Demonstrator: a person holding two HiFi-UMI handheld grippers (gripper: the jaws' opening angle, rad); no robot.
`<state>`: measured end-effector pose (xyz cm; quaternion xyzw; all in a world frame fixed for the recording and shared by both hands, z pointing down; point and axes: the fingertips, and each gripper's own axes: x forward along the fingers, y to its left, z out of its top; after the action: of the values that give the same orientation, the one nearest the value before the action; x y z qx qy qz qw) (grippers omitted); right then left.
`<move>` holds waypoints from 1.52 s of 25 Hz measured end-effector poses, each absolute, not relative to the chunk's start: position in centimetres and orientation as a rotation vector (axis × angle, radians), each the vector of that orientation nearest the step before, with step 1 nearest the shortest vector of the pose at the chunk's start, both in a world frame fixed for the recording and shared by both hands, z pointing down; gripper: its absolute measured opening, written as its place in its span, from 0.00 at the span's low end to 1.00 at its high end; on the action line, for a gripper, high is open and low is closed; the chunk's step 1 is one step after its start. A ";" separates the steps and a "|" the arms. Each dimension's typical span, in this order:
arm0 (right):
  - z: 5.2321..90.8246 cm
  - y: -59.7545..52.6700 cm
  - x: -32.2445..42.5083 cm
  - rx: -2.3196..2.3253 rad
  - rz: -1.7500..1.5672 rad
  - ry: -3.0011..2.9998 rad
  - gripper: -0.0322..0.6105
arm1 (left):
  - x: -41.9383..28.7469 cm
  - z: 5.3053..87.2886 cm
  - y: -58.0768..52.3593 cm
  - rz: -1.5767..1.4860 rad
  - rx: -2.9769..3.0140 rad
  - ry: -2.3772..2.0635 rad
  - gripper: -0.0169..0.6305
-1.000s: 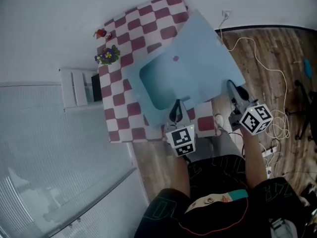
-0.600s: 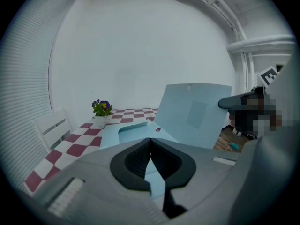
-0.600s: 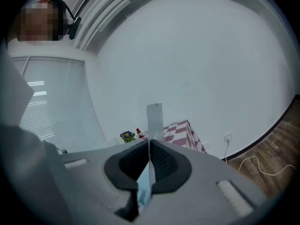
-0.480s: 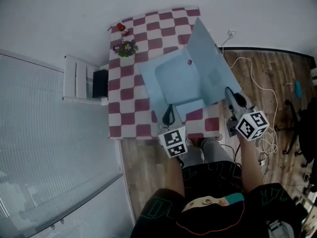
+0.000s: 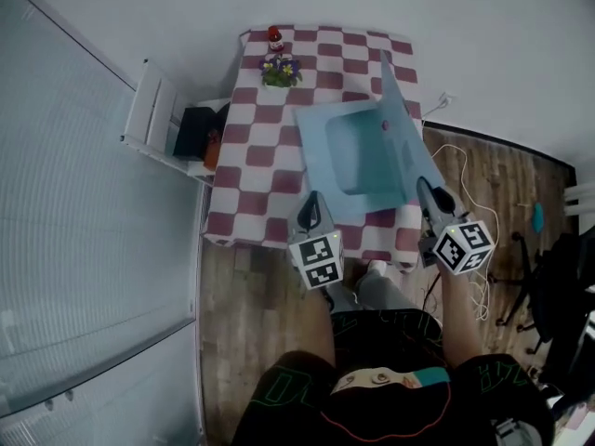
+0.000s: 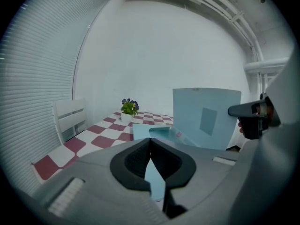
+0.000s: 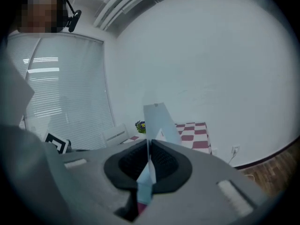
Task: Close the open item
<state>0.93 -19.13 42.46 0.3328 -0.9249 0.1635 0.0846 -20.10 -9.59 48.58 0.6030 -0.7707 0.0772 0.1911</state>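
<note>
Pale-blue folder [image 5: 349, 161], open; cover [image 5: 402, 124] raised upright

Both handheld units, left gripper [image 5: 312, 203] and right gripper [image 5: 424, 186], are light grey plastic shells with black textured pads [image 6: 133, 161]. At each one's 6 o'clock end sits a white cube [image 5: 317, 261] with black square markers. The person's in black clothes [image 5: 390, 337] with green outline lettering [image 5: 284, 390], a thin red cord [image 5: 446, 414] and a teal patch [image 5: 430, 376] around 5 o'clock.
</note>
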 end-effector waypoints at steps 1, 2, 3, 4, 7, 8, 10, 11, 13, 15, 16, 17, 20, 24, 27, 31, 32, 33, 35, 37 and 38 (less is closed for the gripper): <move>42.7 -18.6 0.2 0.969 0.481 -2.754 0.07 | -20.8 48.5 -9.2 0.200 1.685 -2.165 0.04; 43.0 -18.0 -0.6 0.942 0.473 -2.750 0.07 | -21.4 48.5 -9.0 0.183 1.678 -2.165 0.04; 43.2 -17.7 -1.4 0.910 0.460 -2.746 0.07 | -21.8 48.4 -8.8 0.166 1.672 -2.169 0.04; 43.4 -17.5 -2.2 0.872 0.437 -2.742 0.08 | -22.2 48.3 -8.8 0.147 1.666 -2.176 0.04; 44.1 -16.6 -4.7 0.765 0.370 -2.721 0.08 | -23.1 48.1 -8.3 0.105 1.652 -2.194 0.04; 44.6 -16.0 -5.5 0.738 0.366 -2.711 0.09 | -23.5 48.2 -8.0 0.097 1.648 -2.194 0.04; 45.7 -14.8 -7.0 0.694 0.373 -2.692 0.09 | -24.3 48.6 -7.1 0.070 1.624 -2.190 0.04; 46.2 -14.3 -7.6 0.674 0.372 -2.682 0.10 | -24.7 49.0 -6.7 0.054 1.605 -2.187 0.04; 47.2 -13.7 -8.5 0.642 0.357 -2.657 0.10 | -25.4 49.5 -6.0 0.034 1.579 -2.188 0.04; 48.0 -13.3 -9.2 0.620 0.343 -2.636 0.11 | -25.8 49.7 -5.4 0.028 1.565 -2.194 0.04; 48.4 -13.1 -9.4 0.610 0.338 -2.627 0.11 | -25.9 49.7 -5.1 0.030 1.559 -2.196 0.04; 48.7 -13.0 -9.7 0.600 0.331 -2.617 0.11 | -26.0 49.8 -4.9 0.034 1.554 -2.200 0.04; 50.0 -12.4 -10.5 0.561 0.316 -2.574 0.11 | -26.0 49.8 -4.4 0.011 1.545 -2.189 0.04; 52.3 -11.9 -11.6 0.513 0.311 -2.507 0.11 | -25.4 49.7 -4.6 -0.046 1.561 -2.153 0.04; 53.6 -11.5 -12.2 0.481 0.252 -2.453 0.12 | -25.2 49.8 -4.5 -0.052 1.563 -2.146 0.04; 54.9 -11.2 -12.8 0.440 0.178 -2.382 0.12 | -25.4 50.1 -4.3 -0.066 1.551 -2.137 0.04; 55.2 -11.1 -12.9 0.431 0.158 -2.365 0.12 | -25.5 50.2 -4.3 -0.070 1.548 -2.136 0.04; 55.5 -11.0 -13.0 0.419 0.136 -2.347 0.12 | -25.6 50.3 -4.4 -0.073 1.545 -2.135 0.04; 55.9 -10.8 -13.4 0.385 0.075 -2.303 0.12 | -25.6 50.6 -4.4 -0.078 1.539 -2.129 0.04; 56.4 -10.4 -13.8 0.337 0.005 -2.245 0.13 | -25.5 50.8 -4.5 -0.082 1.535 -2.119 0.04; 56.8 -10.2 -13.9 0.310 -0.022 -2.212 0.14 | -25.5 50.9 -4.6 -0.083 1.536 -2.115 0.04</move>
<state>-13.93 -10.20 56.75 0.1248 -0.8900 -0.0087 0.4385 -25.47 -4.61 50.91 0.5671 -0.7808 -0.0306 0.2603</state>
